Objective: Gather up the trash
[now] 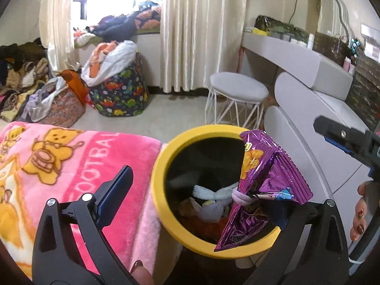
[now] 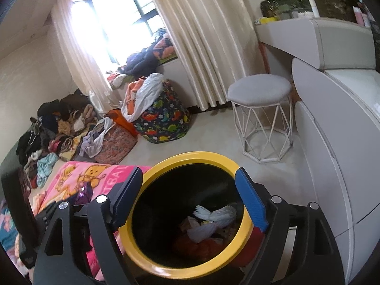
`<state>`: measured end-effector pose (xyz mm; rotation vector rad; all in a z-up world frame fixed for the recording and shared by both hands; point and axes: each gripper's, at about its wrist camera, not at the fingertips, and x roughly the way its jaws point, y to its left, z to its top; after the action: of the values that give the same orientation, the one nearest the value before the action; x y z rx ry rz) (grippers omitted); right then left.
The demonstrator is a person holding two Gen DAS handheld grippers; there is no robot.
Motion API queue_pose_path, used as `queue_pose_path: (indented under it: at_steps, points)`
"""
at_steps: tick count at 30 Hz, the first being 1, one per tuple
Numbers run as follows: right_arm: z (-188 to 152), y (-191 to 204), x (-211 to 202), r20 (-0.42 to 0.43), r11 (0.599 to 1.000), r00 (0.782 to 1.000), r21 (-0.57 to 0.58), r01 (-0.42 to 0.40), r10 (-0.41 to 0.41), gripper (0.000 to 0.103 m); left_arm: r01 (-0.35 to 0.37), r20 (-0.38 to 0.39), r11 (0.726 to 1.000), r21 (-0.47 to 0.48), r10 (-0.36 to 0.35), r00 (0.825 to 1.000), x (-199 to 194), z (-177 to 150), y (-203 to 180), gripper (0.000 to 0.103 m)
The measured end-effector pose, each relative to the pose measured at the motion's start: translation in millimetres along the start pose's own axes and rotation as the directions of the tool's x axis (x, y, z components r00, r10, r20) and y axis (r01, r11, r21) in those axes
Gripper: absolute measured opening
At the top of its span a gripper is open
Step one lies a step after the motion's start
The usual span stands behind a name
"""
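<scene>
A black trash bin with a yellow rim stands beside the bed; white and orange trash lies inside. In the left wrist view my left gripper is open wide over the bin. A purple foil snack wrapper tied with a hair band hangs over the bin's right rim against my right finger, which it hides. My right gripper shows at the far right. In the right wrist view my right gripper is open and empty, straddling the bin.
A pink cartoon blanket covers the bed left of the bin. A white wire stool and a grey dresser stand to the right. Laundry bags and clothes piles sit by the window.
</scene>
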<state>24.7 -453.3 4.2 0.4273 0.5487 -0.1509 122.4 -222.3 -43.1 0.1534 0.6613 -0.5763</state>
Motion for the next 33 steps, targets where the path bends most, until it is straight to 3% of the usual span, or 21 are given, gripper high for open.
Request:
queue_pose_path:
  at_steps: [6, 13, 16, 21, 29, 33]
  points:
    - [-10.8, 21.3, -19.2, 0.046, 0.998, 0.998, -0.055, -0.030, 0.032, 0.079, -0.020, 0.080, 0.999, -0.030, 0.022, 0.997, -30.6, -8.7, 16.8, 0.091]
    - [-25.5, 50.4, -39.7, 0.129, 0.993, 0.991, -0.117, -0.031, 0.047, 0.096, -0.063, 0.171, 0.997, -0.049, 0.070, 0.983, -70.1, -23.5, 35.5, 0.092]
    - [-35.4, 61.3, -44.2, 0.150, 0.991, 0.987, -0.132, -0.037, 0.057, 0.097, -0.081, 0.198, 0.995, -0.063, 0.092, 0.976, -85.4, -33.8, 44.3, 0.092]
    - [-59.1, 85.3, -49.8, 0.192, 0.978, 0.981, -0.207, 0.006, 0.034, 0.097, -0.103, 0.206, 0.988, -0.115, 0.125, 0.971, -103.8, -47.8, 59.3, 0.092]
    - [-90.7, 116.7, -62.9, 0.275, 0.948, 0.961, -0.310, 0.073, 0.016, 0.097, -0.170, 0.236, 0.978, -0.123, 0.195, 0.952, -127.8, -73.0, 73.9, 0.092]
    - [-100.1, 120.1, -65.2, 0.281, 0.950, 0.959, -0.308, 0.050, 0.040, 0.097, -0.184, 0.229, 0.972, -0.145, 0.214, 0.950, -132.2, -82.4, 81.6, 0.092]
